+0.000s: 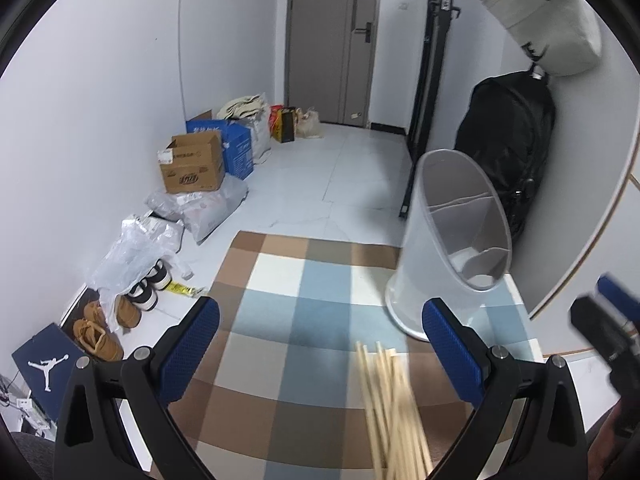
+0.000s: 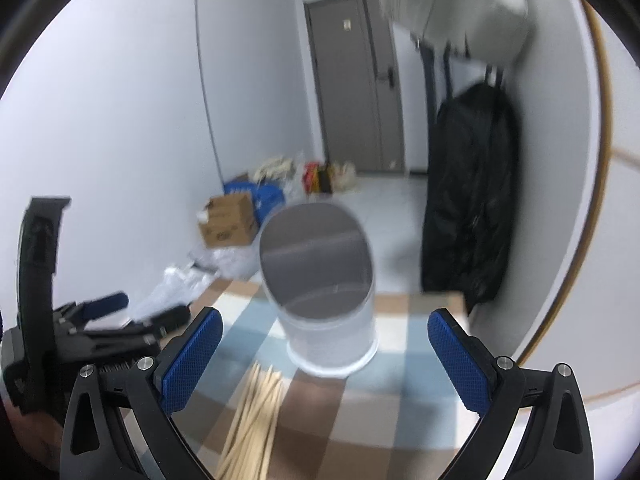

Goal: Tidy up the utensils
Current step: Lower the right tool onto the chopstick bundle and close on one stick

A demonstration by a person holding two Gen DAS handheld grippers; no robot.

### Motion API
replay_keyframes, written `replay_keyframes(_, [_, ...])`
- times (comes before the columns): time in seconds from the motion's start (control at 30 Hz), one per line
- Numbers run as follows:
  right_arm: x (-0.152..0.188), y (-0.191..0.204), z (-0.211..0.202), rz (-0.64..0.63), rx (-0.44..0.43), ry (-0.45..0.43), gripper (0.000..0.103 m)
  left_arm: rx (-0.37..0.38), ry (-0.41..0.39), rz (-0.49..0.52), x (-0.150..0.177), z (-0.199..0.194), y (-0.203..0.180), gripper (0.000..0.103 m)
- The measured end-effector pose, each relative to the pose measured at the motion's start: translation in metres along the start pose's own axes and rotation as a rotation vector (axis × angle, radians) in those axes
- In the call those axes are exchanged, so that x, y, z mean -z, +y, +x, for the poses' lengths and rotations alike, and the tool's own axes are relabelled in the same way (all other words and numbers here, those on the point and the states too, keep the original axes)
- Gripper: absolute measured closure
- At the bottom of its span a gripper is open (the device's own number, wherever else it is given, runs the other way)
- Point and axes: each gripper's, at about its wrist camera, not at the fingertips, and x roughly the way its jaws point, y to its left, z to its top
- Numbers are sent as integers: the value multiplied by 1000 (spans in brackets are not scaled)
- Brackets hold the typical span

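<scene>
A white utensil holder (image 1: 448,240) with a slanted grey rim and inner dividers stands on the checked mat (image 1: 304,288), at the right. The right wrist view shows the same holder (image 2: 320,280) straight ahead, blurred. A bundle of pale wooden chopsticks (image 1: 394,408) lies on the mat near the front; it also shows as chopsticks (image 2: 256,412) low in the right wrist view. My left gripper (image 1: 320,356) is open above the mat, with the sticks just inside its right finger. My right gripper (image 2: 324,360) is open too, nothing between its blue pads, hovering before the holder.
Cardboard boxes (image 1: 192,168), plastic bags (image 1: 200,208) and shoes (image 1: 100,332) line the left wall. A black backpack (image 1: 508,148) hangs on the right wall beside a grey door (image 1: 332,40). The other gripper (image 1: 608,332) shows at the right edge, and the left gripper (image 2: 92,320) at the left.
</scene>
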Motion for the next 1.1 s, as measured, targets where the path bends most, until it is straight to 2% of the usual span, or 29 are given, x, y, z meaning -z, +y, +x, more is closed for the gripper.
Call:
replay_keyframes(0.07, [6, -3, 15, 35, -39, 80, 18, -12, 18, -14, -1, 4, 7, 4])
replay_keyframes(0.13, [14, -7, 35, 74, -73, 178, 24, -40, 43, -19, -1, 10, 16, 4])
replay_keyframes(0.2, [21, -11, 50, 115, -105, 253, 37, -37, 67, -45, 0, 15, 25, 4])
replay_keyframes(0.27, [30, -10, 65, 148, -147, 328, 38, -39, 94, -63, 0, 19, 32, 4])
replay_keyframes(0.33, [40, -6, 81, 181, -194, 403, 43, -38, 115, -81, -1, 22, 39, 4])
replay_keyframes(0.43, [49, 6, 100, 185, -230, 485, 46, -33, 140, -111, -1, 26, 48, 4])
replay_keyframes(0.6, [51, 27, 122, 144, -227, 539, 49, -12, 158, -149, -5, 29, 59, 4])
replay_keyframes(0.73, [49, 39, 143, 84, -152, 559, 54, -12, 171, -157, -8, 34, 63, 4])
replay_keyframes(0.8, [52, 42, 152, 70, -115, 584, 66, -15, 175, -156, -7, 35, 65, 4])
replay_keyframes(0.87, [55, 45, 159, 69, -98, 608, 70, -14, 181, -158, -6, 36, 67, 4])
replay_keyframes(0.9, [56, 46, 163, 67, -92, 622, 78, -14, 182, -158, -6, 36, 69, 4])
replay_keyframes(0.97, [55, 47, 164, 63, -81, 626, 84, -16, 184, -158, -6, 36, 71, 4])
replay_keyframes(1.0, [54, 48, 164, 63, -73, 624, 92, -17, 186, -159, -5, 36, 72, 4])
replay_keyframes(1.1, [53, 44, 166, 84, -67, 634, 97, -18, 197, -158, -5, 39, 73, 4])
